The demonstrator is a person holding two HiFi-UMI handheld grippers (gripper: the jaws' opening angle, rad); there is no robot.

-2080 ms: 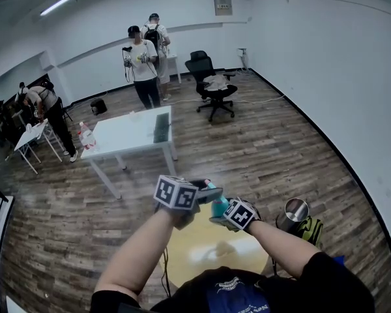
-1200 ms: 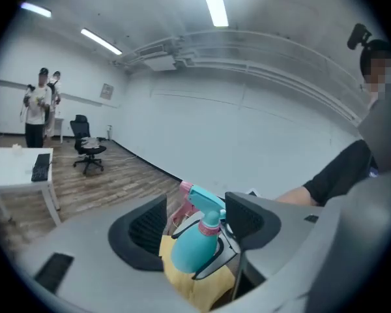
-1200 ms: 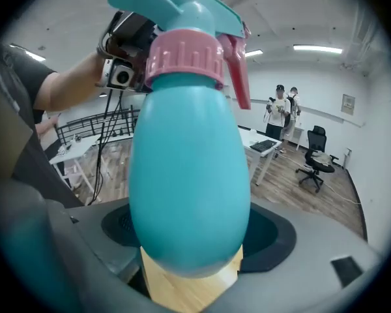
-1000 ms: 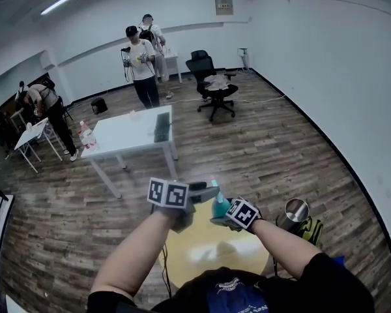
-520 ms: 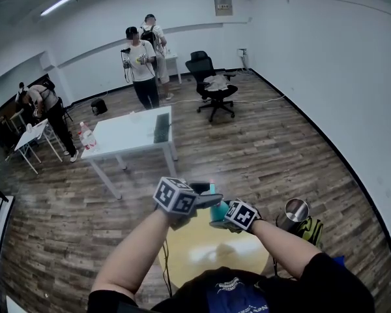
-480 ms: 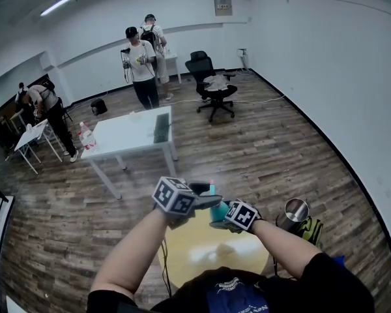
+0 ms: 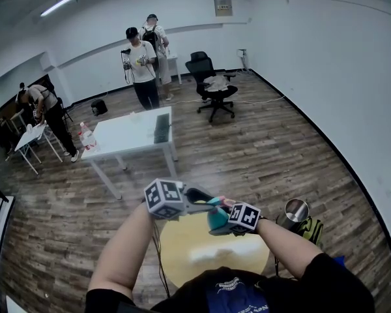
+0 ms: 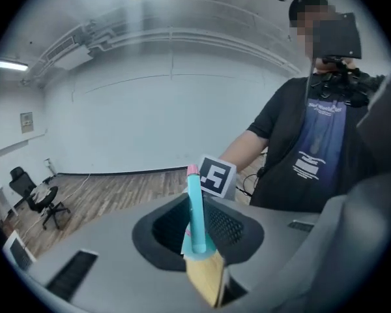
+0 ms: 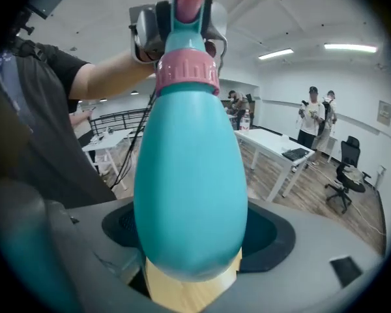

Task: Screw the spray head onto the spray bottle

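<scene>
A teal egg-shaped spray bottle with a pink collar fills the right gripper view. My right gripper is shut on its base. In the head view the bottle is held above the yellow table between both grippers. The spray head, teal with a pink tip, sits on the bottle's neck. My left gripper has the head between its jaws, which are closing on it. From the right gripper view, the left gripper clasps the head from above. The left gripper meets the right gripper at the bottle.
A round yellow table lies below the grippers. A metal cup stands at its right. Farther off are a white table, a black office chair and several people standing by the back wall.
The left gripper's marker cube has swung left and lower. Both grippers and the bottle sit slightly lower in the head view.
</scene>
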